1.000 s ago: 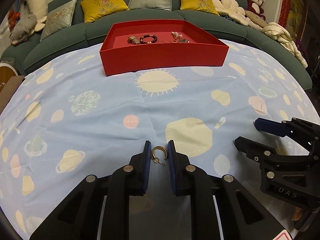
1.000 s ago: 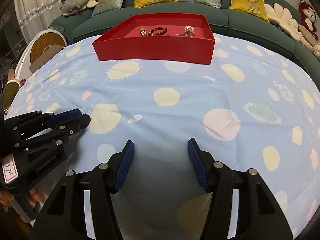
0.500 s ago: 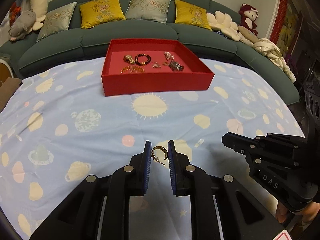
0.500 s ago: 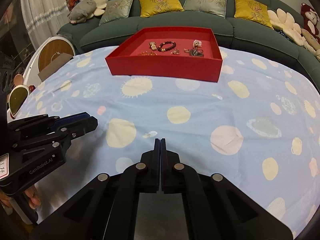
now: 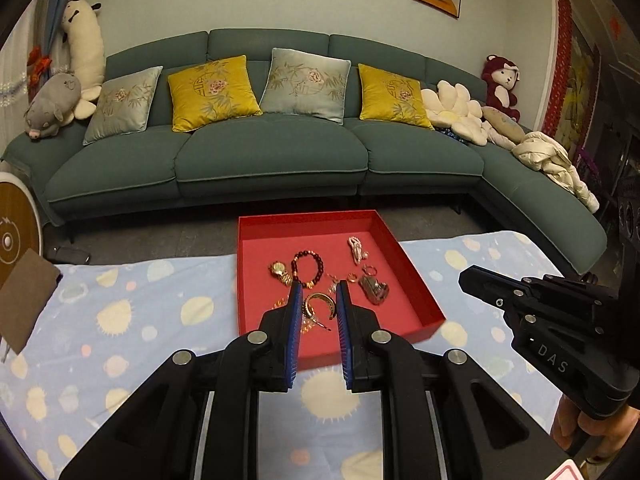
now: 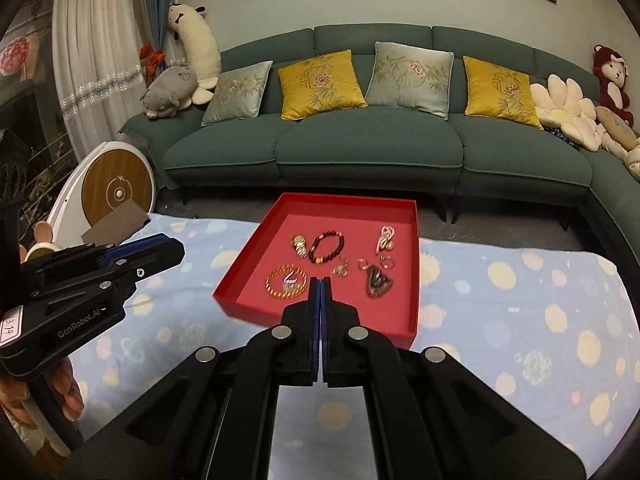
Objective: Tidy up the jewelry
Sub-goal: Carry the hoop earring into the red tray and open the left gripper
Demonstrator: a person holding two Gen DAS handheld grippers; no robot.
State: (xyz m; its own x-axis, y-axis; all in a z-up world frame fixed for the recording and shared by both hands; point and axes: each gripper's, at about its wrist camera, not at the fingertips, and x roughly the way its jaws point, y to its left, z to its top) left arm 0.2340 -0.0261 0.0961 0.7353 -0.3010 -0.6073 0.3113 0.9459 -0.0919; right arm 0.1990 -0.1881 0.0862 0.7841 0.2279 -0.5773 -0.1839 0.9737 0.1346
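My left gripper (image 5: pixel 318 300) is shut on a gold hoop earring (image 5: pixel 319 306) and holds it in the air above the near part of the red tray (image 5: pixel 416 276). The tray holds a dark bead bracelet (image 5: pixel 307 268), a gold watch (image 5: pixel 280 272), a pearl piece (image 5: pixel 357 249), small rings and a dark brooch (image 5: pixel 374 289). My right gripper (image 6: pixel 321 286) is shut and empty, raised near the tray's front edge (image 6: pixel 316 322). The right wrist view also shows a gold bangle (image 6: pixel 285 281) in the tray and the left gripper (image 6: pixel 132 260) from the side.
The tray sits on a blue planet-print cloth (image 5: pixel 132 320) over the table. A green sofa (image 5: pixel 272 160) with cushions runs behind it. A round white and wood device (image 6: pixel 116 192) and a brown card (image 6: pixel 114 226) stand at the left edge.
Both grippers rose and moved forward toward the tray. The left one carried the earring from the cloth to above the tray. The right gripper closed a second ago and stays shut.
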